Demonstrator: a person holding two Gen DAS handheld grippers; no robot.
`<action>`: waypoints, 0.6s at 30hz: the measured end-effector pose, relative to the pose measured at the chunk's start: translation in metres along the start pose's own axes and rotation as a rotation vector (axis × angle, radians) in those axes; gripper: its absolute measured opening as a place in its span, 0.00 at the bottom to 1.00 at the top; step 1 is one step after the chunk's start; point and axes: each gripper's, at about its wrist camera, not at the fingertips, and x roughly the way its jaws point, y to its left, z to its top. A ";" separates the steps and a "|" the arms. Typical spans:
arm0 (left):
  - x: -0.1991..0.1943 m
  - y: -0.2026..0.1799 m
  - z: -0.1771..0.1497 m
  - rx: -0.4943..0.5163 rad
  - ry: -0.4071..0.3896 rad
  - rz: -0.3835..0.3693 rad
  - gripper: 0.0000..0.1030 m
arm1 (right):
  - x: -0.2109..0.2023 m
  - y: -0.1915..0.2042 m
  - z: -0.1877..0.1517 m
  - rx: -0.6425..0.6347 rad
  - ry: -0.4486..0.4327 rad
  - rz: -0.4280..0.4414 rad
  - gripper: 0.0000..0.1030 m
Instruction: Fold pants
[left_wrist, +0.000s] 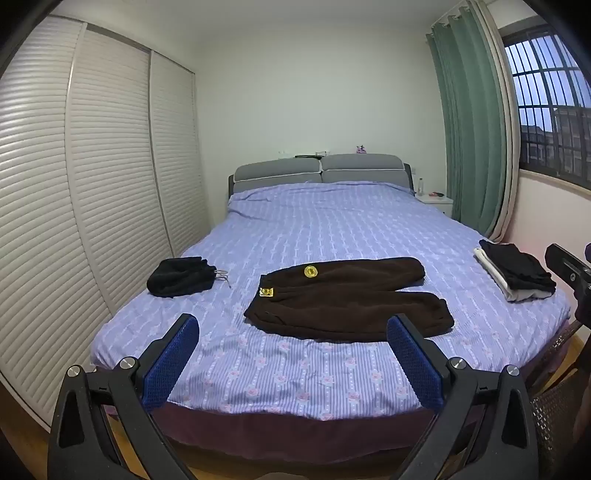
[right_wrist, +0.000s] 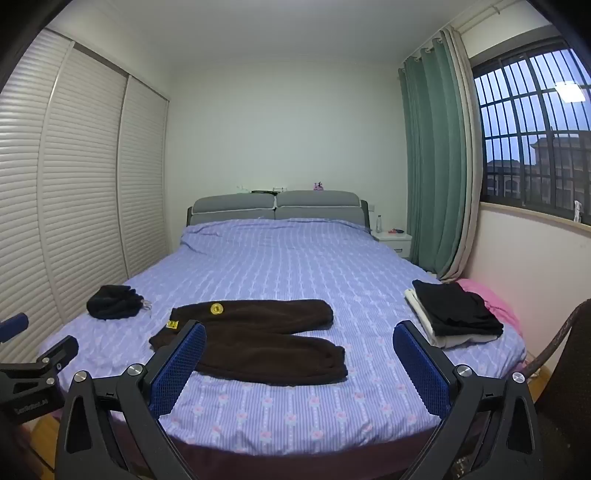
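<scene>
Dark brown fleece pants (left_wrist: 347, 297) (right_wrist: 251, 339) lie flat on the bed, waistband to the left with a yellow round badge and a yellow tag, both legs stretching right. My left gripper (left_wrist: 293, 325) hovers wide open near the foot of the bed, short of the pants, nothing between its blue pads (left_wrist: 171, 354). In its own view my right gripper (right_wrist: 299, 334) also stands wide open and holds nothing; its left pad (right_wrist: 181, 365) overlaps the waistband area in the picture. The right gripper's body shows at the left wrist view's right edge (left_wrist: 570, 271).
The bed (left_wrist: 295, 376) (right_wrist: 295, 413) has a lilac striped cover. A crumpled black garment (left_wrist: 181, 277) (right_wrist: 112, 301) lies at left; a folded stack (left_wrist: 517, 275) (right_wrist: 454, 314) sits at right. Louvred wardrobe doors (left_wrist: 74, 184) line the left. A wicker chair (right_wrist: 565, 354) stands right.
</scene>
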 end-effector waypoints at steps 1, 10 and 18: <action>0.000 -0.002 0.000 0.023 -0.004 0.002 1.00 | 0.000 0.000 0.000 0.000 0.002 -0.001 1.00; -0.001 -0.008 -0.001 0.030 0.016 -0.007 1.00 | -0.001 -0.003 0.001 0.004 -0.001 -0.008 1.00; -0.001 -0.011 -0.001 0.027 0.010 -0.002 1.00 | -0.001 -0.003 0.000 0.013 0.003 -0.015 1.00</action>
